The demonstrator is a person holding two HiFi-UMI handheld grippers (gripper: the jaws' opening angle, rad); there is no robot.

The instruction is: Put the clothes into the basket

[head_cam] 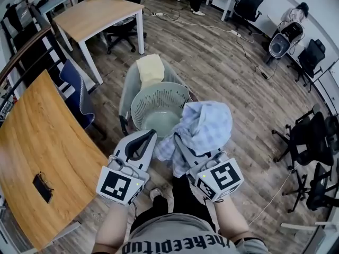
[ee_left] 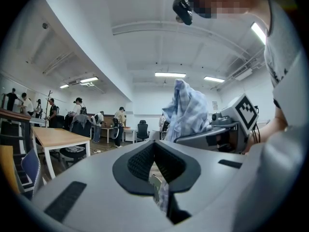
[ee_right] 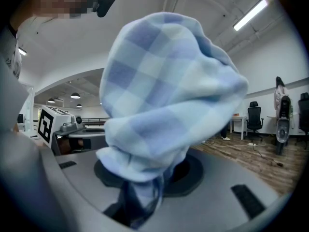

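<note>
- The wood floor [head_cam: 228,73] runs all around.
- A big wooden desk [head_cam: 37,157] stands at the left.
- A grey chair [head_cam: 127,89] stands in front of the person and carries the basket.
- The round white basket [head_cam: 139,102] sits on the chair seat, with rows of little holes in its wall.
- The blue checked cloth [head_cam: 204,126] is bunched up in the air at the basket's near right rim, not down inside it.
- A yellow cloth [head_cam: 150,69] lies on the chair behind the basket, at its far rim.
- The right claw [head_cam: 183,147] pinches the blue checked cloth low down, and the cloth puffs up over it.
- The left claw [head_cam: 152,133] has its tips pressed together. It holds nothing and points at the basket, just beside the blue checked cloth.
</note>
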